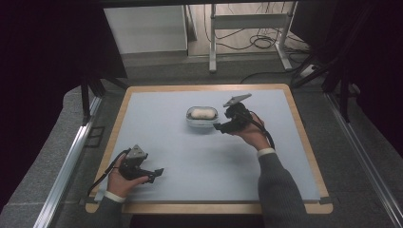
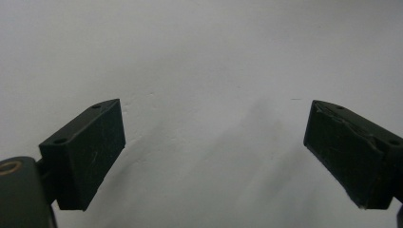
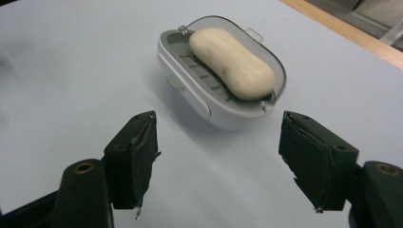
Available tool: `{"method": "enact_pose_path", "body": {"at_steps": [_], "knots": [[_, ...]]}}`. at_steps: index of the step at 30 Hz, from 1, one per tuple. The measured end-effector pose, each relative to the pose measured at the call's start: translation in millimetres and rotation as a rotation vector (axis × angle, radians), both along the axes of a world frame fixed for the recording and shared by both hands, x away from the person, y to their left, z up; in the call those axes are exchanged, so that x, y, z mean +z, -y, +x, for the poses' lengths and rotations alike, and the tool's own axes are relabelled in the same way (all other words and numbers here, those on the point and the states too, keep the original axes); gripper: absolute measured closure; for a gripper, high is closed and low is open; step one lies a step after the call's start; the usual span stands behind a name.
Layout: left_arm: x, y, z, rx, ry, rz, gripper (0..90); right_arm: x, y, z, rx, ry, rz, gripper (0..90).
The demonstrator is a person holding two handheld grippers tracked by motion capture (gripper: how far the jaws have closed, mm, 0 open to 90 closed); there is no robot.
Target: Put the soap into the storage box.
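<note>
A cream bar of soap [image 1: 201,113] [image 3: 232,63] lies in a white soap dish [image 1: 189,119] [image 3: 190,90] with a grey ribbed inner tray, near the middle of the pale blue mat. My right gripper [image 1: 219,127] [image 3: 218,159] hovers just right of the dish, pointing at it, jaws open and empty. My left gripper [image 1: 157,174] [image 2: 214,152] rests low near the front left of the mat, jaws wide open over bare mat.
The blue mat [image 1: 204,161] covers a wooden table [image 1: 304,137] with raised metal rails at both sides. Beyond the far edge stand a white desk frame [image 1: 247,28] and loose cables [image 1: 261,42] on the floor.
</note>
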State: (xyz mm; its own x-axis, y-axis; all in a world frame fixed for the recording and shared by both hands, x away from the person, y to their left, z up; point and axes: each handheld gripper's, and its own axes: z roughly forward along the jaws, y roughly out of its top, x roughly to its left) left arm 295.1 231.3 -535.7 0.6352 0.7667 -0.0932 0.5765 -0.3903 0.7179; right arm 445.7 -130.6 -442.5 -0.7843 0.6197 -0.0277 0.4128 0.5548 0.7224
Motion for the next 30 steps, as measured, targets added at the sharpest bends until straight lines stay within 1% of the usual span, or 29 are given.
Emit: {"method": "enact_pose_path", "body": {"at_steps": [3,6,8,11,13,19,21,23,24,26,30], "knots": [[-0.2,0.2,0.0,0.000,0.000,0.001,6.9,-4.0,17.0,-17.6,-0.032,0.027,0.018,28.3],[-0.2,0.5,-0.2,0.001,0.000,-0.001,6.9,-8.8,34.0,-35.4,-0.051,0.052,0.019,27.5],[-0.2,0.3,-0.1,0.002,0.000,0.000,6.9,-11.7,45.8,-47.5,-0.063,0.062,0.027,27.1],[-0.3,0.6,-0.1,0.002,0.000,0.001,6.9,-15.3,62.3,-65.1,-0.088,0.090,0.036,26.6],[-0.3,0.6,-0.3,0.003,0.000,0.001,6.9,-19.6,72.6,-76.4,-0.100,0.099,0.042,26.6],[-0.4,0.9,-0.3,0.003,0.000,0.003,6.9,-38.5,95.2,-103.4,-0.145,0.094,0.025,26.3],[0.0,0.5,-0.3,0.004,0.001,0.001,6.9,-45.4,100.0,-109.5,-0.155,0.086,0.022,26.3],[0.3,-0.1,-0.1,0.002,0.003,0.005,6.9,-50.3,102.5,-111.9,-0.161,0.076,-0.001,25.8],[0.4,-0.1,-0.2,0.003,0.004,0.004,6.9,-51.5,103.3,-112.0,-0.165,0.075,-0.004,25.8],[0.5,-0.3,-0.3,0.004,0.005,0.005,6.9,-51.9,103.4,-111.0,-0.166,0.072,0.008,25.9],[-0.1,-0.1,-0.2,0.003,0.006,0.009,6.9,-50.8,99.5,-109.7,-0.158,0.081,0.011,25.8]]}}
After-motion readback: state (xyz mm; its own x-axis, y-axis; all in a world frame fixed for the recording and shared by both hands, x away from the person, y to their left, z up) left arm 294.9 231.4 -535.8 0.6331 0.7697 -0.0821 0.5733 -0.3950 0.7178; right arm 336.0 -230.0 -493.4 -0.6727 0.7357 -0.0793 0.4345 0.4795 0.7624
